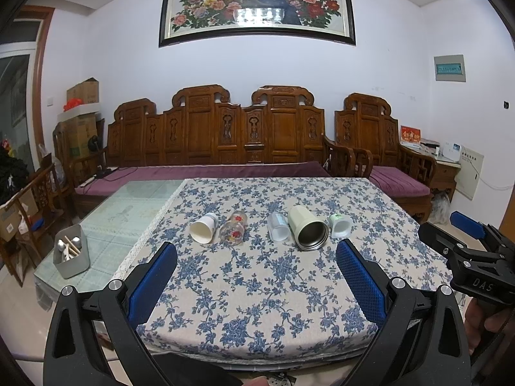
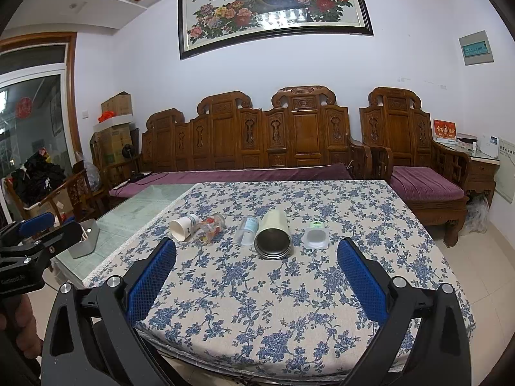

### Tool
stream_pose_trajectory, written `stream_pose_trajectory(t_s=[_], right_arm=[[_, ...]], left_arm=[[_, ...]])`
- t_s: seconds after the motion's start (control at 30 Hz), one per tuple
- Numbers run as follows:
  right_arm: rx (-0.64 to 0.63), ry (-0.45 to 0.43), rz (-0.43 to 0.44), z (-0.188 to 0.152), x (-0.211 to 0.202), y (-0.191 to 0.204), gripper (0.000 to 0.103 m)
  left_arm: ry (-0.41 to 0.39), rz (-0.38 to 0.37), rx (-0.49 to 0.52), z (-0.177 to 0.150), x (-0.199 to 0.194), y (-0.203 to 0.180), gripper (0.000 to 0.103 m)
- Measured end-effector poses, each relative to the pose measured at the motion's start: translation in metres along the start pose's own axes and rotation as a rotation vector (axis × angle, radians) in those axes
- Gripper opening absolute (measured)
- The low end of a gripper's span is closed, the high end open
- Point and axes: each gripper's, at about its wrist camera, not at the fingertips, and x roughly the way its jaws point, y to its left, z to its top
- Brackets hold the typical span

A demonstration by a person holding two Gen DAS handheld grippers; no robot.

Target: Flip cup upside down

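Several cups lie on their sides in a row on the floral tablecloth, mouths toward me: a white paper cup (image 1: 202, 227) (image 2: 182, 226), a flowered glass (image 1: 234, 227) (image 2: 209, 225), a clear plastic cup (image 1: 278, 226) (image 2: 246, 230), a pale green steel tumbler (image 1: 308, 227) (image 2: 273, 234) and a small white cup (image 1: 340, 225) (image 2: 316, 234). My left gripper (image 1: 257, 254) is open and empty, held above the table's near edge, short of the cups. My right gripper (image 2: 257, 254) is open and empty, likewise short of them; it also shows in the left wrist view (image 1: 466, 234).
A grey utensil caddy (image 1: 71, 251) (image 2: 84, 238) stands on the bare glass tabletop at left. The tablecloth (image 1: 257, 305) covers the right part of the table. A carved wooden sofa (image 1: 219, 135) with purple cushions stands behind the table.
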Motion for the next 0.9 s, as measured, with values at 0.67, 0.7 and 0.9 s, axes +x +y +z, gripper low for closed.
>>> stream_pose_trajectory(t_s=[0.67, 0.7, 0.9], right_arm=[[0.001, -0.001, 0.000, -0.0003, -0.0003, -0.0002, 0.101], [0.002, -0.001, 0.000, -0.0004, -0.0002, -0.0003, 0.101], [0.005, 0.002, -0.002, -0.0009, 0.0003, -0.0015, 0.101]], left_arm=[[0.002, 0.002, 0.004, -0.0025, -0.0009, -0.0009, 0.095], [0.002, 0.002, 0.004, -0.0024, -0.0009, -0.0007, 0.095], [0.006, 0.004, 0.007, -0.0046, -0.0004, -0.0004, 0.095]])
